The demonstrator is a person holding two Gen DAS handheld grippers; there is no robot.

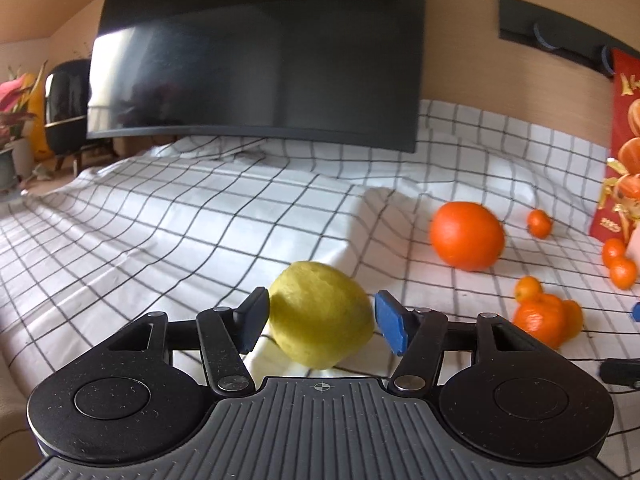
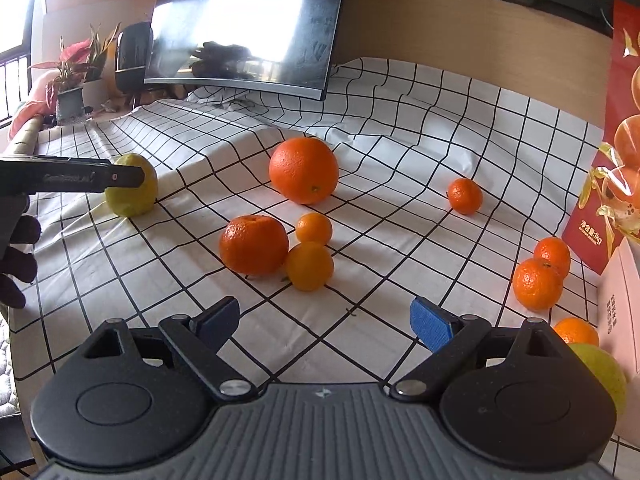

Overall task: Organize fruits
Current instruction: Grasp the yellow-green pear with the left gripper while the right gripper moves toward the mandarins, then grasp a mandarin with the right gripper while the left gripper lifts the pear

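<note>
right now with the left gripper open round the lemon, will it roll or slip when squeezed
The lemon is rounded and sits on wrinkled cloth, so a nudge would probably roll it. Its skin looks matte and dimpled, so the left gripper should hold it without much slip. It likely stays firm under the pads.

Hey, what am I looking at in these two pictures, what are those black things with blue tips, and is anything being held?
They are two hand-held grippers, each with a camera looking along its fingers; a person holds them. One picture comes from the left gripper, the other from the right gripper. A checked cloth holds a large orange, smaller oranges and mandarins, with a red box at the right. The left gripper's jaws straddle a yellow lemon without clearly pressing it. The right gripper is open and empty.
</note>
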